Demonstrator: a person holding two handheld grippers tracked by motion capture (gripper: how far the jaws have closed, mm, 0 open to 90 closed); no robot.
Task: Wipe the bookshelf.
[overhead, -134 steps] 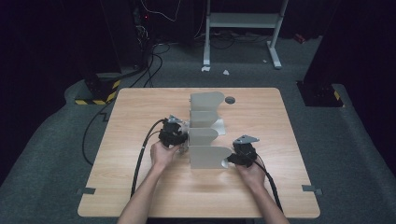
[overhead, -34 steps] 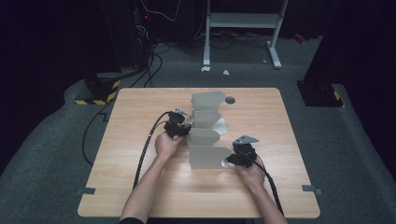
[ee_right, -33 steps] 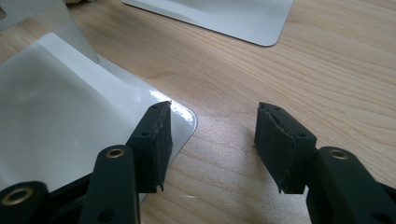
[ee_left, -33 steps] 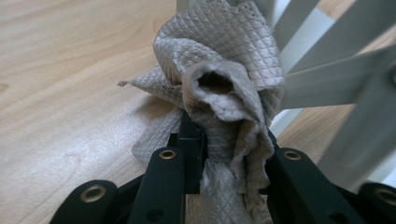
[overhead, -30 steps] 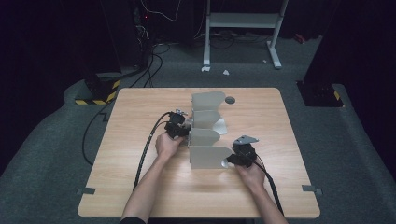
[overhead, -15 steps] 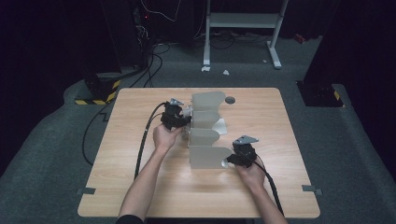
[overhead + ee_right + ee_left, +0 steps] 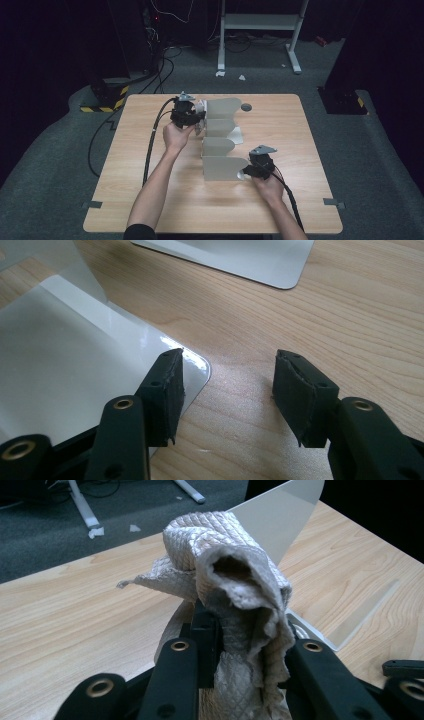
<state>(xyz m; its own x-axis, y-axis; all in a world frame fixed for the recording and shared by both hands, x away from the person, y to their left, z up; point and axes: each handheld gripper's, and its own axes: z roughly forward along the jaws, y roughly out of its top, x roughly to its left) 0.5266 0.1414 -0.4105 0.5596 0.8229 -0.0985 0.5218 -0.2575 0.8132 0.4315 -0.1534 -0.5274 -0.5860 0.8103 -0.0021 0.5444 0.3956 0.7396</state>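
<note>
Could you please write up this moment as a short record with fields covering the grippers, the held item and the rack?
left gripper: shut on a crumpled paper towel, beside the rack's far dividers
right gripper: open, one jaw over the rack's base plate corner, other over bare wood
rack: grey metal, several upright dividers, mid-table
table: light wood

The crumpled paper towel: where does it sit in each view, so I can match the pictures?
High view: the crumpled white quilted paper towel is upper centre-left, at the left gripper, beside the rearmost divider of the grey metal file rack.
Left gripper view: centre frame, clamped between the black fingers.
Right gripper view: I can't find it; open fingers rest at the rack's base plate.
Shared landmark: the grey rack on the light wooden table.
</note>
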